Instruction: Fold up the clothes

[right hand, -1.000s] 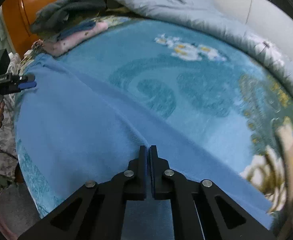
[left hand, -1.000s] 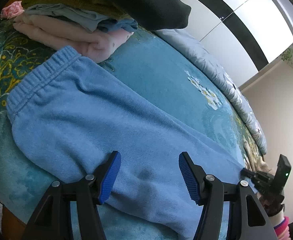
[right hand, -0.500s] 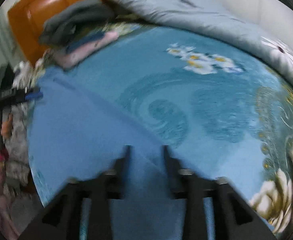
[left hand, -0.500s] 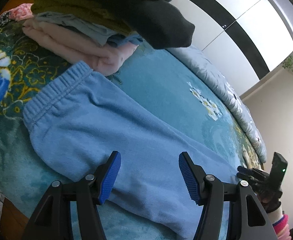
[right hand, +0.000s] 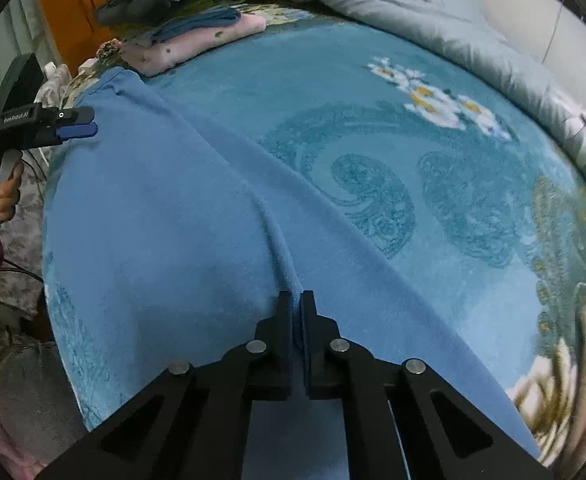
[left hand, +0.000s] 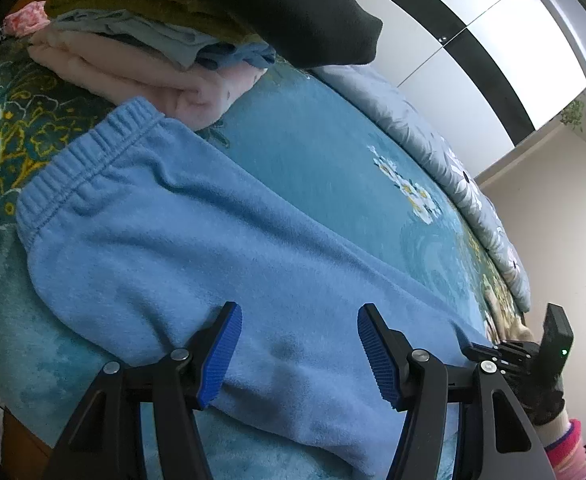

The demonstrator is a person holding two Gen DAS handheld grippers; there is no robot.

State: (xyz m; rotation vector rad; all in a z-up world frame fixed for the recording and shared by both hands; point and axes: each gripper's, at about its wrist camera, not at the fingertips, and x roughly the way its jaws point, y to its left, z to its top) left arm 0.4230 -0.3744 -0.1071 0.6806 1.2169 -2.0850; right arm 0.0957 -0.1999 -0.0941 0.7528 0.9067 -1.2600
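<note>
Light blue fleece trousers [left hand: 197, 248] lie flat on the teal bed blanket [left hand: 317, 136], with the elastic waistband [left hand: 85, 160] at the upper left. My left gripper [left hand: 298, 320] hovers open just above the near edge of the trousers, with nothing between its blue pads. In the right wrist view the trousers [right hand: 165, 216] run away from me with a raised crease down the middle. My right gripper [right hand: 296, 300] is shut on that crease. The left gripper [right hand: 73, 124] shows at the far left by the waistband end, and the right gripper [left hand: 493, 354] shows at the right edge of the left wrist view.
A stack of folded clothes [left hand: 153, 68] [right hand: 197, 36], pink below and dark on top, sits just beyond the waistband. A grey quilt [right hand: 433, 12] is bunched along the far side of the bed. An orange wooden headboard [right hand: 65, 12] stands behind. A hand [right hand: 1, 196] grips the left handle.
My right gripper was shut, opened half a second ago, and is now shut again on the crease. The left gripper stayed open and shifted slightly over the trousers.
</note>
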